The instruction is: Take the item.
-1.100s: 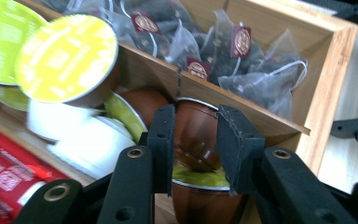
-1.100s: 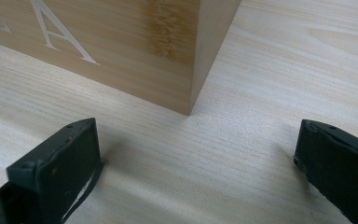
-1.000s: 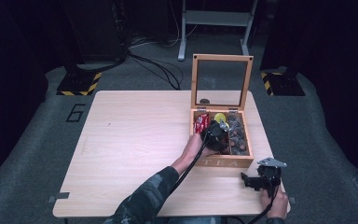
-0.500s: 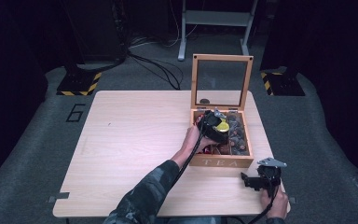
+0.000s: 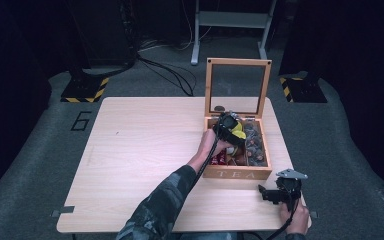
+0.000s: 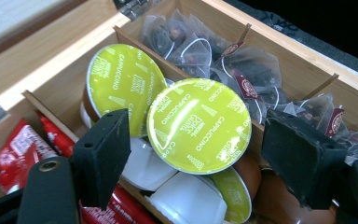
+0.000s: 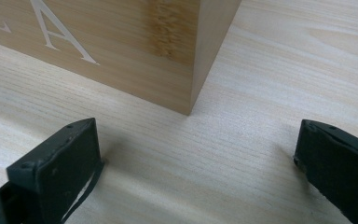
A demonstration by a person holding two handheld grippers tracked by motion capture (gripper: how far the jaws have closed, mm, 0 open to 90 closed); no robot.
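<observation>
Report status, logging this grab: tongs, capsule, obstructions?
Left tongs open, straddling top yellow capsule. Right tongs open, idle beside tea box. Second capsule crowds it.

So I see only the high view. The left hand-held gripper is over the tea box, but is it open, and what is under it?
Observer: It is open. In the left gripper view, the left hand-held gripper has its jaws wide on either side of a yellow-lidded coffee capsule, not yet touching it.
Operator: What is printed on the lid?
Observer: "Cappuccino".
Operator: And the right one?
Observer: The right hand-held gripper is open too, low over the table, facing the corner of the tea box.
</observation>
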